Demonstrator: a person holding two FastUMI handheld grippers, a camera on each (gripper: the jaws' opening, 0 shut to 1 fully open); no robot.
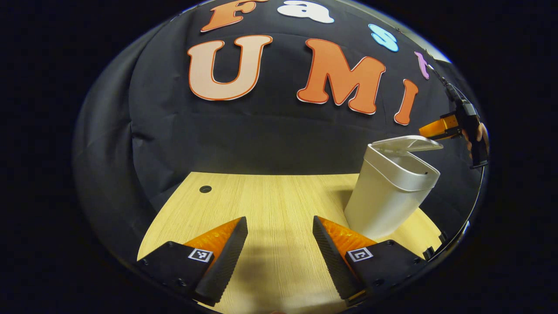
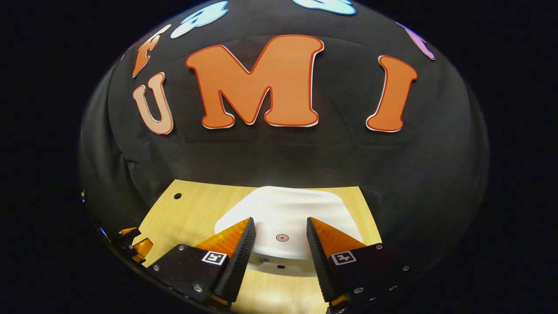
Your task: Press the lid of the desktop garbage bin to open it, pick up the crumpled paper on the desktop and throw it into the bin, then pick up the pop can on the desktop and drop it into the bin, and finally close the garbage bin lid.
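Both views are dimly lit against the dark wall, and straight lines are bowed toward the rims by fisheye distortion. The table [image 1: 279, 196] is brightened at 6 o'clock (light from above). In the right gripper view the bin lid [image 2: 283, 209] is glared nearly white.

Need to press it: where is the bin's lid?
In the right gripper view, the lid lies just beyond the open right gripper, centred on the wooden table.

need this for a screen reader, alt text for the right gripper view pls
The right gripper, fingers apart and empty, hangs just above the white bin's lid, with a small red target mark between them. The bin stands on a light wooden table.
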